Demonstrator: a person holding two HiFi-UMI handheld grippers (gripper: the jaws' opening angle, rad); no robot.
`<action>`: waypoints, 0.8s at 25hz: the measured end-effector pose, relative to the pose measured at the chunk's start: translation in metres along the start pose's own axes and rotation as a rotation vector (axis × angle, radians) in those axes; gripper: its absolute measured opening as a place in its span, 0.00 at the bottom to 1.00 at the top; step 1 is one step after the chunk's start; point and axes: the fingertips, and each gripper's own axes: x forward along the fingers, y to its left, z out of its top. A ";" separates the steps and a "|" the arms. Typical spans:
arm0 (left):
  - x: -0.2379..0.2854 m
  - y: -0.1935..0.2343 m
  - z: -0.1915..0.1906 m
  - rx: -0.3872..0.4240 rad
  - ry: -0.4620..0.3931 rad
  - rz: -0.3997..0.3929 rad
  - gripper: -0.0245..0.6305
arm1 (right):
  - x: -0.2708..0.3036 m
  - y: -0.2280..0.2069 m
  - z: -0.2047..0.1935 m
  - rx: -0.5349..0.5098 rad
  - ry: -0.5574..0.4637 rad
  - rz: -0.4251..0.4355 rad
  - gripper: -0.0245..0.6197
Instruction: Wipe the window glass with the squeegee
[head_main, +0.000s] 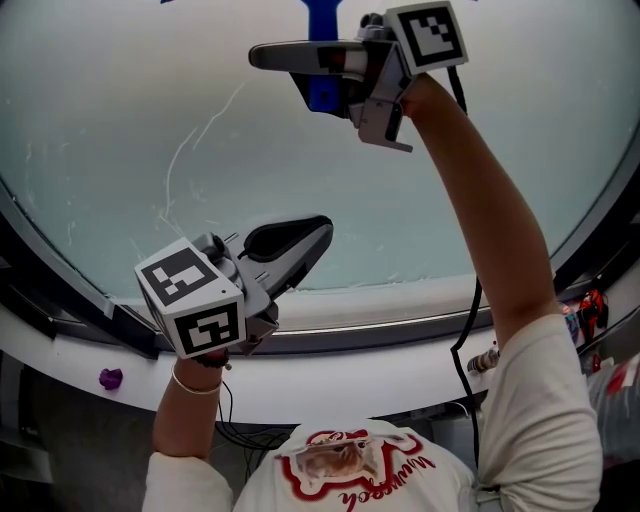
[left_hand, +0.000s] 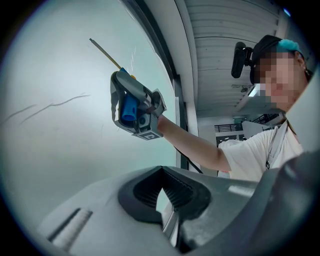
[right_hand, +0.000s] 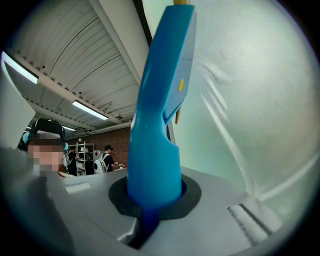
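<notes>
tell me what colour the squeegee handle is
Bright blue. The squeegee handle shows best in the right gripper view.

Right claw (head_main: 300, 60) raised high, clamped; left claw (head_main: 312, 238) low, jaws together.

The head camera looks forward and down at the window glass (head_main: 120, 100), the left tongs (head_main: 300, 240) and the right tongs (head_main: 300, 72). Each tongs camera sits close behind its own jaws, facing along this glass; the left one sees the right tongs too.
</notes>
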 end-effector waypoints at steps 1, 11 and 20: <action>0.000 0.000 0.001 -0.001 0.000 0.001 0.04 | 0.000 -0.001 -0.002 0.000 0.002 0.000 0.08; -0.005 -0.004 -0.003 -0.024 -0.004 0.002 0.04 | 0.000 -0.002 -0.018 0.007 -0.003 -0.008 0.08; -0.010 -0.005 -0.011 -0.039 -0.012 0.004 0.04 | 0.001 -0.003 -0.034 0.006 -0.013 -0.004 0.09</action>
